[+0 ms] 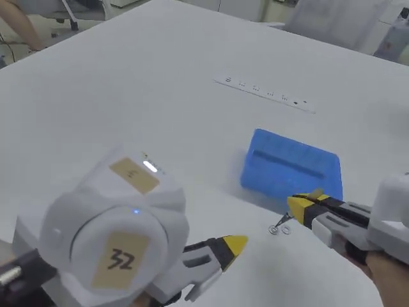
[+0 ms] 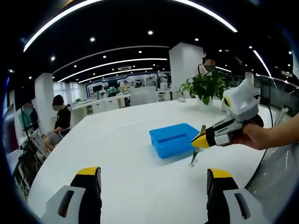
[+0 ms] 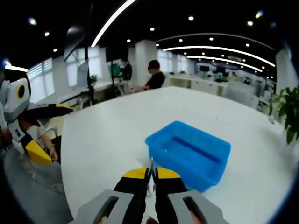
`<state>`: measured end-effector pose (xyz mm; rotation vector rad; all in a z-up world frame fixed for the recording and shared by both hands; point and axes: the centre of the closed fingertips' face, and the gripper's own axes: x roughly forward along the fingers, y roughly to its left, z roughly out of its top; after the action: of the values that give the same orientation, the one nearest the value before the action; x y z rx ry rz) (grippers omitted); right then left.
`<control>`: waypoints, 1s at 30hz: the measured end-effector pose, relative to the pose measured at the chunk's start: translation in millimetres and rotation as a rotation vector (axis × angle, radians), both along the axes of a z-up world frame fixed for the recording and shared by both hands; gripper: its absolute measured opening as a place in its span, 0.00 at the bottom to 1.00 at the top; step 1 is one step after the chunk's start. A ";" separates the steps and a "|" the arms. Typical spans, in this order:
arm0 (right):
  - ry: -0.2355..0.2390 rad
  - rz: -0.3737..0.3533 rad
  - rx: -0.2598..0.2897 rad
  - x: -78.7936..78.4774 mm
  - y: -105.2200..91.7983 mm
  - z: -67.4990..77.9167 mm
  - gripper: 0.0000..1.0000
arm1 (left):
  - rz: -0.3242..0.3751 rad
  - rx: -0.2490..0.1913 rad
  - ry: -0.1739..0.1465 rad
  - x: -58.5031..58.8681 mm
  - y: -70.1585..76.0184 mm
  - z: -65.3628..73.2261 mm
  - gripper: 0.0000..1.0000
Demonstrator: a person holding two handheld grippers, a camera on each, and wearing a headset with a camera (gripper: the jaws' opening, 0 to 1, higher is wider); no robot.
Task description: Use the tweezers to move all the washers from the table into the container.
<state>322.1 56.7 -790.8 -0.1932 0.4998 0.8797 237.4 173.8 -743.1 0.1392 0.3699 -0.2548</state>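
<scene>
Picking: right gripper [image 1: 299,206] clamps thin metal tweezers [image 1: 282,221], tips at small metal washers [image 1: 279,230]; blue plastic container [image 1: 291,167] just beyond; left gripper [image 2: 153,175] wide, idle. Next: nip one washer.

An open-plan office is shown. In the left gripper view, light strips [image 2: 117,61] are seen on the dark ceiling [image 2: 140,21] at top. Desks [image 2: 100,105], a seated person [image 2: 60,119] at left and a potted plant [image 2: 205,86] are seen beyond the white counter [image 2: 140,158].

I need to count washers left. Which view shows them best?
Head view: two small washers lie clear beside the tip of the tweezers. Left gripper view: a tiny speck. Right gripper view: the jaws cover that spot.
</scene>
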 end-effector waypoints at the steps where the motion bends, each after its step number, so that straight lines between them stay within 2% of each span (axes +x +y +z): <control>1: -0.002 0.002 -0.008 -0.8 0.5 -0.3 0.02 | 0.002 -0.002 0.002 0.1 0.4 -0.1 0.96; 2: -0.011 0.007 -0.022 -1.5 1.2 -1.0 0.02 | 0.003 -0.001 0.001 0.2 0.4 -0.1 0.96; 5: 0.001 0.017 -0.028 -2.6 3.6 -4.8 0.02 | 0.001 -0.001 0.000 0.2 -0.3 0.2 0.96; 10: -0.026 0.037 -0.043 -2.5 7.5 -4.0 0.02 | 0.003 -0.001 0.004 0.5 -0.8 -0.8 0.96; 13: -0.028 0.039 -0.037 -2.8 11.1 -4.8 0.01 | -0.001 0.010 0.030 0.1 -1.6 -6.6 0.97; 15: -0.038 0.037 -0.048 -2.0 12.2 -5.1 0.01 | -0.013 0.002 0.008 0.8 -4.6 -1.5 0.97; 16: -0.049 0.034 -0.071 -1.2 11.6 -5.1 0.01 | -0.011 0.000 0.002 1.2 -4.1 0.1 0.97; 18: -0.063 0.029 -0.087 -0.1 10.7 -5.2 0.01 | 0.000 -0.007 0.009 1.2 -1.8 -1.1 0.97; 23: -0.051 0.010 -0.053 3.2 12.7 -5.4 0.02 | 0.017 -0.007 0.003 1.4 1.9 -0.5 0.97; 30: -0.060 0.021 -0.070 3.8 15.9 -5.5 0.02 | 0.009 0.001 0.005 0.7 0.9 -1.3 0.97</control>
<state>325.9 72.6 -796.3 -0.2884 0.4732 0.8745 238.1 174.7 -744.4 0.1375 0.3754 -0.2464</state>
